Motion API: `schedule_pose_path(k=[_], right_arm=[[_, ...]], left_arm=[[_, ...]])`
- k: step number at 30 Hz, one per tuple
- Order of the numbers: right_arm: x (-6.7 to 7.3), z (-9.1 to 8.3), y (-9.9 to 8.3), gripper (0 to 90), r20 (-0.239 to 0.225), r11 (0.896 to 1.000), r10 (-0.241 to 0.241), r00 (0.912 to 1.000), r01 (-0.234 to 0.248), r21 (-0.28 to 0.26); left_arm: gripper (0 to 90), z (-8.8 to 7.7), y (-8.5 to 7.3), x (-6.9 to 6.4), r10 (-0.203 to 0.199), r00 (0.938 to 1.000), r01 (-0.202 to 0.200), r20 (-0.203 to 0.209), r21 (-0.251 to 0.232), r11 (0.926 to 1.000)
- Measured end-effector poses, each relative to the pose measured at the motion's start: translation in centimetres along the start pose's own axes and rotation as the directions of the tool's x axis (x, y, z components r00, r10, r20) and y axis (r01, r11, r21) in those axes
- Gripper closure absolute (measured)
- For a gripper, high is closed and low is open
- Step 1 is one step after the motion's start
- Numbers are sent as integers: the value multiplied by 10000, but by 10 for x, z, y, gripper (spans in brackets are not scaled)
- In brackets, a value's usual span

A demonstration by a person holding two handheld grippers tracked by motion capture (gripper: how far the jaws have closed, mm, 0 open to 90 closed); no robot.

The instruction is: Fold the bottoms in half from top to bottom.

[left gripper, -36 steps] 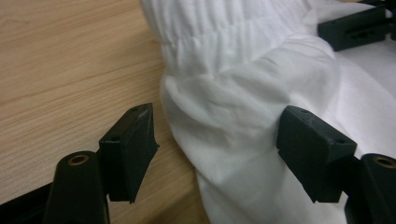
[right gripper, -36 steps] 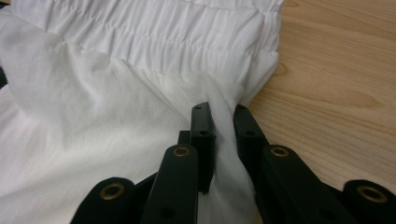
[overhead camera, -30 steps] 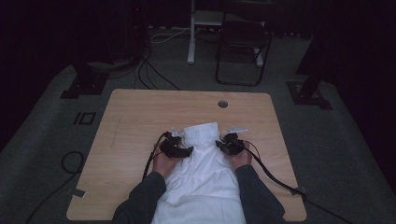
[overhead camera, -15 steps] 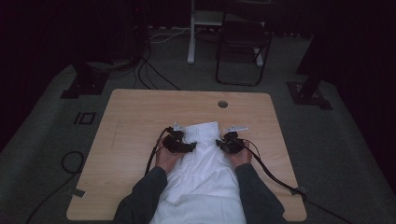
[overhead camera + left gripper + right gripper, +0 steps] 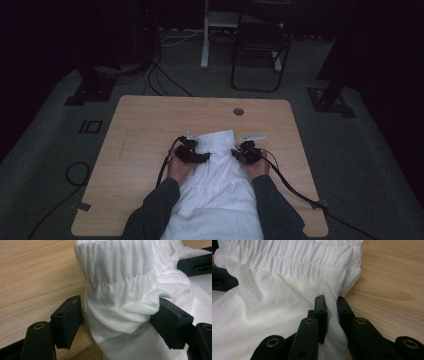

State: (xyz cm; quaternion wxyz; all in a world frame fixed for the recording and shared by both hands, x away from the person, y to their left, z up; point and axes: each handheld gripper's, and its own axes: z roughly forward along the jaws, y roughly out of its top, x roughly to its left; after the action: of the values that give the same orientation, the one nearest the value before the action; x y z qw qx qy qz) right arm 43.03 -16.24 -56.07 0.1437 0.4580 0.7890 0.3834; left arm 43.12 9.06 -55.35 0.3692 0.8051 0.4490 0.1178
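Note:
A white garment [image 5: 220,185] with a gathered elastic band lies on the wooden table [image 5: 150,120] and hangs over its near edge. My left gripper [image 5: 199,156] stands at the band's left corner. In the left gripper view [image 5: 117,315] its jaws are wide apart around a bunched fold of the garment [image 5: 117,277]; the cloth brushes both pads [image 5: 66,320] without looking squeezed. My right gripper [image 5: 240,154] is at the band's right side. In the right gripper view [image 5: 330,300] its jaws are pinched on a thin fold of the garment [image 5: 287,265] just below the band.
A round cable hole [image 5: 238,111] sits near the table's far edge. Cables trail from both grippers over the near edge. A dark chair [image 5: 260,50] and stand feet [image 5: 92,90] are on the floor beyond the table.
The garment's far edge has drawn in and looks narrower and more bunched than a second ago. Both hands have hardly shifted.

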Motion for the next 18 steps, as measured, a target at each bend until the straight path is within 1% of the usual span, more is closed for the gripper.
schedule_pose_path(k=[6,8,9,10,15,18], right_arm=[[0,0,0,818,-4,10000,17,10000,-17,13],[0,0,0,818,3,10000,15,10000,-15,15],[0,0,0,818,30,10000,4,10000,-4,3],[0,0,0,819,54,10000,29,10000,-29,-6],[-2,1,2,823,113,10000,76,9999,-76,28],[-3,3,5,826,211,9999,119,9997,-120,54]], left_arm=[[266,0,1,1,12,10000,-12,72,0,10000],[293,0,1,1,26,10000,-26,86,25,10000],[293,0,2,1,46,9997,-48,241,57,10000],[330,0,2,1,43,9995,-45,300,58,10000],[423,3,6,0,293,9992,-298,283,197,9994],[526,5,10,1,443,9986,-451,299,277,9986]])
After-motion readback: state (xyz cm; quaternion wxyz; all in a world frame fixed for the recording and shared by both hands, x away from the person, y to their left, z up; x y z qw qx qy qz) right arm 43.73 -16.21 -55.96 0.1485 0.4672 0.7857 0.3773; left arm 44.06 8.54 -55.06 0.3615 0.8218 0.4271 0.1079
